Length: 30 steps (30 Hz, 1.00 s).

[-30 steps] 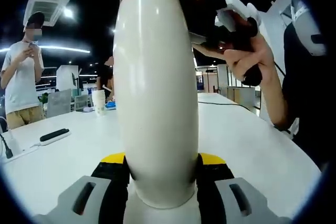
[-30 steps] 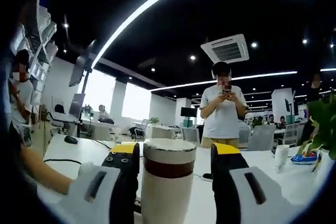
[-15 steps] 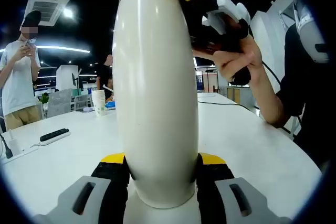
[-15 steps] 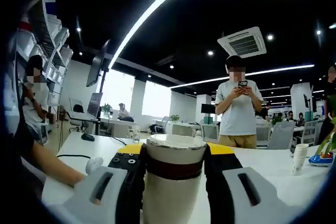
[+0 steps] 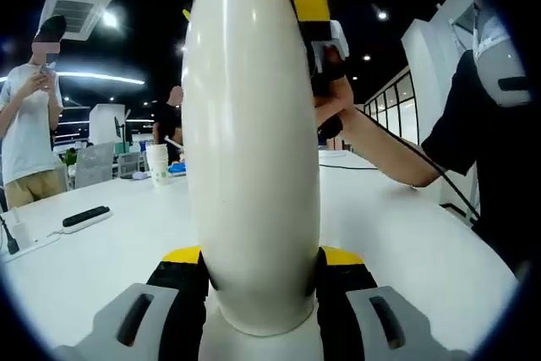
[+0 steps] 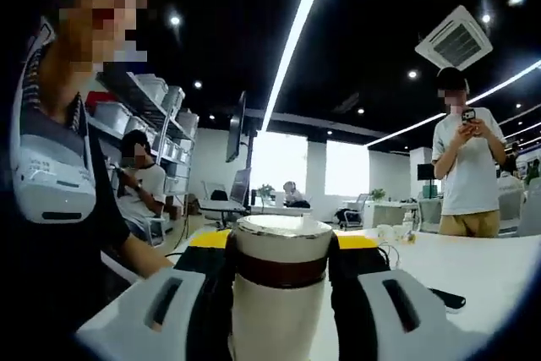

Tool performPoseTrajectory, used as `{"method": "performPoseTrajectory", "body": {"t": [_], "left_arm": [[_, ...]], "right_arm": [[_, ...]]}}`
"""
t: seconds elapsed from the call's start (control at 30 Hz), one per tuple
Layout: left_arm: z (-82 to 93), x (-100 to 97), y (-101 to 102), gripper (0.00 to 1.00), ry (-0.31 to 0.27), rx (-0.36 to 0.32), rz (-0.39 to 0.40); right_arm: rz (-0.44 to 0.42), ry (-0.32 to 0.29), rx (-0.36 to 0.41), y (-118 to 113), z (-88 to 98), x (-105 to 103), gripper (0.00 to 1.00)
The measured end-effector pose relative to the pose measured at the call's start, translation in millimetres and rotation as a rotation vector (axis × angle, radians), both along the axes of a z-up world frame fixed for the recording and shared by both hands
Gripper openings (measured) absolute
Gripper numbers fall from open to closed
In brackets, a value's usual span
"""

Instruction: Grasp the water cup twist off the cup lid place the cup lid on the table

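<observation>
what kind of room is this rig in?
Looks like an open-plan office or lab: a long white table, a ceiling air-conditioning cassette with strip lights, storage shelves with bins, and people seated at desks further back.

You see a dim room with a dark ceiling, lit by a long ceiling light strip [image 6: 297,31] and small spotlights. Bright windows [image 6: 275,162] wash out. Fisheye bending curves everything toward the edges; the white surface [image 5: 406,234] shows soft glare.

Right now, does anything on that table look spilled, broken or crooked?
Nothing stands out. The cream water cup stands upright, clamped by the left hand-held gripper; the right hand-held gripper clamps its lid. The table looks dry.
</observation>
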State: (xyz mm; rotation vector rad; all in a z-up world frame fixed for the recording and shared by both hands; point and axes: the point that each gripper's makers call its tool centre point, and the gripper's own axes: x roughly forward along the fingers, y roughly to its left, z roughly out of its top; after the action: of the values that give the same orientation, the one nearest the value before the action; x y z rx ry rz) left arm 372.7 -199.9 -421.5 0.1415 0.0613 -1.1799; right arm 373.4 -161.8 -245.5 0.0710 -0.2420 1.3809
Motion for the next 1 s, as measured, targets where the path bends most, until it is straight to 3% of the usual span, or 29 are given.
{"method": "performPoseTrajectory", "body": {"t": [0.13, 0.27, 0.43, 0.5, 0.6, 0.73, 0.87, 1.0], "left_arm": [[-0.1, 0.9, -0.4, 0.51, -0.004, 0.002, 0.001], [-0.8, 2.5, 0.8, 0.51, -0.004, 0.004, 0.003], [-1.5, 4.2, 2.2, 0.51, -0.006, 0.006, 0.002], [-1.6, 3.6, 1.4, 0.52, -0.008, 0.008, 0.003], [-2.4, 3.7, 1.7, 0.52, -0.009, 0.010, 0.004], [-2.9, 4.1, 1.2, 0.52, -0.009, 0.012, -0.001], [-4.1, 4.6, 1.6, 0.52, -0.005, 0.015, 0.003], [-4.7, 5.7, 2.5, 0.52, -0.003, 0.016, 0.004]], "right_arm": [[-0.080, 0.000, -0.072, -5.0, -5.5, 2.3, 0.49], [-0.174, 0.065, 0.024, -13.1, 8.5, 2.3, 0.66], [-0.322, -0.005, 0.014, -14.3, 12.6, 4.2, 0.64], [-0.334, 0.005, 0.043, -12.8, 17.1, 1.2, 0.64], [-0.389, 0.014, 0.022, -11.1, 12.2, 4.8, 0.62], [-0.400, -0.023, -0.016, -6.6, 3.9, 4.9, 0.51], [-0.397, -0.098, -0.030, -1.7, 6.4, 2.3, 0.48], [-0.375, -0.102, -0.014, -2.4, 6.1, 0.2, 0.48]]}}
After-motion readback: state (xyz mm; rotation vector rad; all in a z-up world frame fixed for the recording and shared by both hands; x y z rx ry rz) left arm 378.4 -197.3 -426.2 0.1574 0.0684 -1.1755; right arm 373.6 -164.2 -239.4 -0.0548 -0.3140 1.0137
